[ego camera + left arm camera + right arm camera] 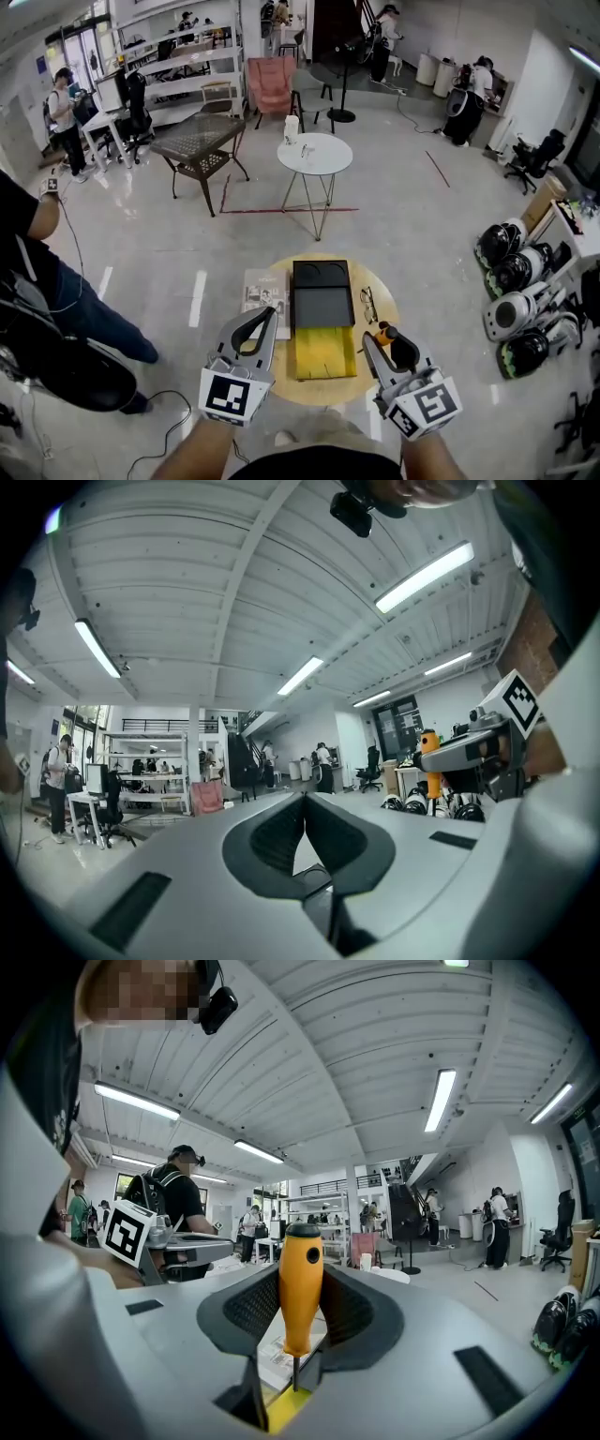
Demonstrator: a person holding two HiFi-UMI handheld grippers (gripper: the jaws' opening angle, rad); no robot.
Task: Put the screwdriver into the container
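An orange-handled screwdriver (pixel 301 1288) stands upright between the jaws of my right gripper (pixel 302 1277), which is shut on its handle, shaft pointing down. In the head view the right gripper (pixel 384 339) hovers over the right part of the round wooden table (pixel 386 305), just right of the container (pixel 321 292). The container is a black tray with a yellow section (pixel 325 352) nearest me. My left gripper (pixel 271 314) is at the container's left, its tips meeting with nothing between them; the left gripper view shows the same left gripper (pixel 305 797).
A magazine (pixel 263 291) lies left of the container and a pair of glasses (pixel 367 304) right of it. A white round table (pixel 317 155) stands farther off. A person (pixel 56 300) is at the left, and rounded white-and-black machines (pixel 516 281) sit on the floor at the right.
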